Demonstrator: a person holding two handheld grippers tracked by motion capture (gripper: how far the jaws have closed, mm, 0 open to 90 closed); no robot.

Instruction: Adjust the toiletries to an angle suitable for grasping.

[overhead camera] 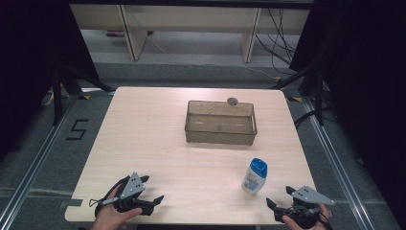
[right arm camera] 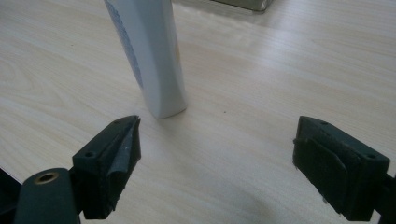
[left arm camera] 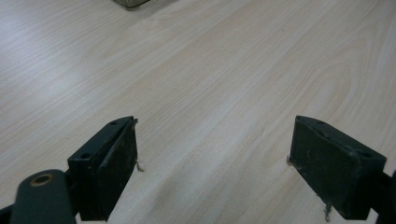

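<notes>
One white bottle [overhead camera: 254,176] with a blue cap stands upright near the table's [overhead camera: 158,143] right front, just ahead of your right gripper [overhead camera: 277,197], whose jaws gape wide and hold nothing. Bring them level around the bottle's lower body and close squarely, so it does not tip. Your left gripper [overhead camera: 152,189], equally wide and empty, rests at the left front. Count one bottle, one clear tub [overhead camera: 220,122] mid-table, two grippers.
</notes>
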